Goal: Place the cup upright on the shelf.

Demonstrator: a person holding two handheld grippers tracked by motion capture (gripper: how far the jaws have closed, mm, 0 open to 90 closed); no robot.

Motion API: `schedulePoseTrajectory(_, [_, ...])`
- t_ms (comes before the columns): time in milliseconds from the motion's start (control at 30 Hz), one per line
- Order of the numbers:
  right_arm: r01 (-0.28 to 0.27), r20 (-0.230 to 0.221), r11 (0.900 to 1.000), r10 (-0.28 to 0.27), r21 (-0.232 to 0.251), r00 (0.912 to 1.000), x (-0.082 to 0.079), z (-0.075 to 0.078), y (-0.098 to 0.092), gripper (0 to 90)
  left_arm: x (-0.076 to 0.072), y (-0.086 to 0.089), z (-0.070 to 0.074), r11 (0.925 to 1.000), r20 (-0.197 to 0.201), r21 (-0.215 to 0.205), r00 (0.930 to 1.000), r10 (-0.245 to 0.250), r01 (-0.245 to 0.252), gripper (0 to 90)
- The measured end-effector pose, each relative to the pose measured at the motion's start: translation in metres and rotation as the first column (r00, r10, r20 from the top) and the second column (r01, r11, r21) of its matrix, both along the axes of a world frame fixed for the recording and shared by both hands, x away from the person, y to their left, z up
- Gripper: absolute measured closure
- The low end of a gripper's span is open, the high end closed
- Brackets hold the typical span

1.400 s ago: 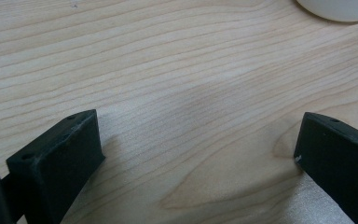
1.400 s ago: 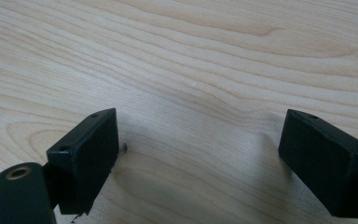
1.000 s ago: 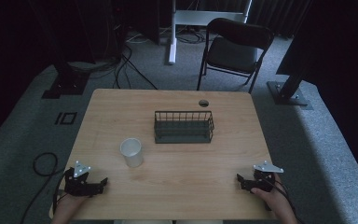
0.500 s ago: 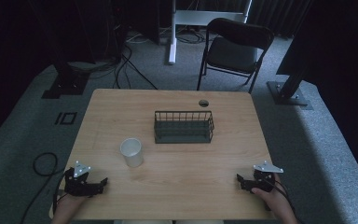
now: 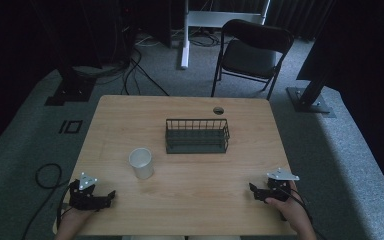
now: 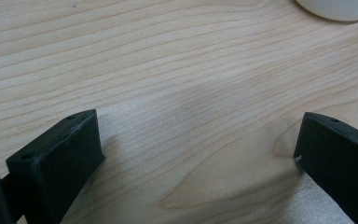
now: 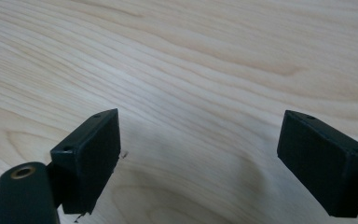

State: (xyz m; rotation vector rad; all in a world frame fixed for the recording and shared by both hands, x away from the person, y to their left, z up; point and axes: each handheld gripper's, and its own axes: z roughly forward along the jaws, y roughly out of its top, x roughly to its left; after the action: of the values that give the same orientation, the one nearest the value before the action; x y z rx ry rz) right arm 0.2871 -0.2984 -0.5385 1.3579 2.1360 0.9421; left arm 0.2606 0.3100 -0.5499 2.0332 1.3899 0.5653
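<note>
The white paper cup (image 5: 141, 162) stands upright, mouth up, on the tabletop (image 5: 190, 200), at ten o'clock from the left gripper (image 5: 92, 196) and nearest to it, probably the likeliest pick. The wire basket (image 5: 197, 135) sits at the cup's two o'clock, apart. Both the left and the right gripper (image 5: 265, 192) rest at the near edge, jaws wide apart, empty.

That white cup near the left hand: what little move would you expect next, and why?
Probably the left gripper eases forward toward the white cup. Its fingers stand wide apart with nothing between them, and the cup stands upright just ahead of it on the table, nearer than to the right gripper. The wire basket lies beyond.
</note>
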Motion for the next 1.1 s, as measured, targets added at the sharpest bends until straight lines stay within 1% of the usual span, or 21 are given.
schedulePoseTrajectory(33, [-0.02,0.006,1.0,0.02,-0.011,0.9998,0.001,0.002,0.004,13.0,0.0,0.0,0.0,1.0,0.0,0.0,1.0,0.0,0.0,0.9])
schedulePoseTrajectory(67, [-0.02,0.006,1.0,0.02,-0.011,0.9998,0.001,0.002,0.004,13.0,0.0,0.0,0.0,1.0,0.0,0.0,1.0,0.0,0.0,0.9])
schedulePoseTrajectory(167, [-0.028,0.008,1.0,0.028,-0.002,0.9996,0.004,0.003,0.01,12.9,0.0,0.0,0.0,1.0,0.0,0.0,1.0,0.0,0.0,0.9])
schedulePoseTrajectory(267, [-0.05,0.015,0.999,0.05,0.006,0.9986,0.007,0.005,0.018,12.9,0.0,0.0,0.0,1.0,0.0,0.0,1.0,0.0,0.0,0.9])
schedulePoseTrajectory(300, [-0.062,0.02,0.998,0.062,0.001,0.9979,0.007,0.005,0.021,12.9,0.0,0.0,0.0,1.0,0.0,0.0,1.0,0.0,0.0,0.9])
schedulePoseTrajectory(367, [-0.075,0.029,0.997,0.075,0.015,0.9968,0.01,0.006,0.027,12.9,0.0,0.0,0.0,1.0,0.0,0.0,1.0,0.0,0.0,0.9])
schedulePoseTrajectory(433, [-0.102,0.049,0.994,0.1,0.029,0.9938,0.012,0.006,0.033,12.8,0.0,0.0,0.0,1.0,0.0,0.0,1.0,0.0,0.0,0.9])
schedulePoseTrajectory(500, [-0.123,0.065,0.992,0.121,0.028,0.9905,0.015,0.006,0.042,12.8,0.0,0.0,0.0,1.0,0.0,0.0,1.0,0.0,0.0,0.9])
schedulePoseTrajectory(600, [-0.136,0.064,0.99,0.133,0.042,0.9891,0.017,0.007,0.047,12.9,0.0,0.0,0.0,1.0,0.0,0.0,1.0,0.0,0.0,0.9])
schedulePoseTrajectory(633, [-0.147,0.064,0.989,0.145,0.032,0.9874,0.019,0.007,0.052,12.8,0.0,0.0,0.0,1.0,0.0,0.0,1.0,0.0,0.0,0.9])
schedulePoseTrajectory(667, [-0.147,0.064,0.989,0.145,0.032,0.9874,0.019,0.007,0.052,12.8,0.0,0.0,0.0,1.0,0.0,0.0,1.0,0.0,0.0,0.9])
schedulePoseTrajectory(767, [-0.177,0.07,0.984,0.174,0.031,0.9822,0.022,0.009,0.061,12.9,0.0,0.0,0.0,1.0,0.0,0.0,1.0,0.0,0.0,0.9])
schedulePoseTrajectory(800, [-0.177,0.07,0.984,0.174,0.031,0.9822,0.022,0.009,0.061,12.9,0.0,0.0,0.0,1.0,0.0,0.0,1.0,0.0,0.0,0.9])
schedulePoseTrajectory(833, [-0.19,0.075,0.981,0.187,0.037,0.9795,0.024,0.011,0.066,12.9,0.0,0.0,0.0,1.0,0.0,0.0,1.0,0.0,0.0,0.9])
schedulePoseTrajectory(900, [-0.198,0.077,0.979,0.195,0.037,0.9777,0.024,0.012,0.07,12.9,0.0,0.0,0.0,1.0,0.0,0.0,1.0,0.0,0.0,0.9])
schedulePoseTrajectory(1100, [-0.252,0.09,0.967,0.248,0.044,0.9647,0.03,0.016,0.09,12.9,0.0,0.0,0.0,1.0,-0.002,0.001,1.0,0.0,0.0,0.9])
